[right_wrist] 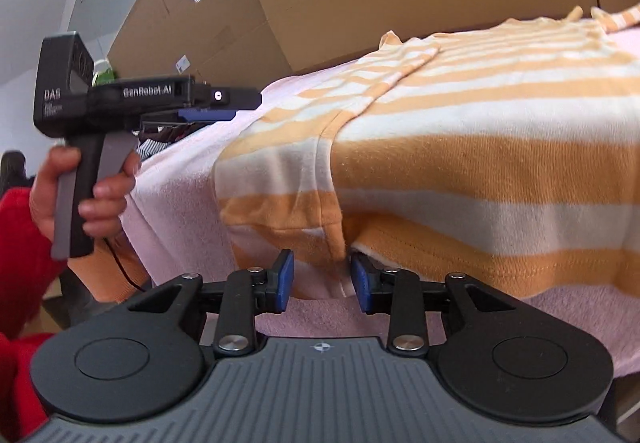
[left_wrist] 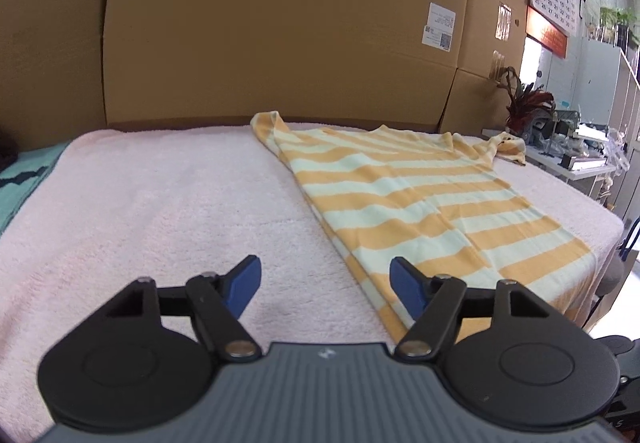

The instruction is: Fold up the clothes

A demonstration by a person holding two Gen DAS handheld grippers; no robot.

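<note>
While waiting over the pink towel (left_wrist: 160, 203), left gripper (left_wrist: 326, 289) hovers with jaws wide apart, nothing between them, blue pads (left_wrist: 244, 285) clear of any cloth. Striped shirt (left_wrist: 420, 195) lies spread flat to its right, running from the near edge toward the boxes (left_wrist: 280, 23), one sleeve (left_wrist: 506, 147) bunched at the far end; laid out so, probably, for folding along its length.

From the right wrist: right gripper (right_wrist: 322, 279) sits low at the table's near edge, jaws parted around a hanging fold of the shirt's hem (right_wrist: 336, 243), not pinching it. Likely lined up there to grip that corner. Left hand (right_wrist: 80, 195), red-sleeved, grips its tool's handle off to the side.
</note>
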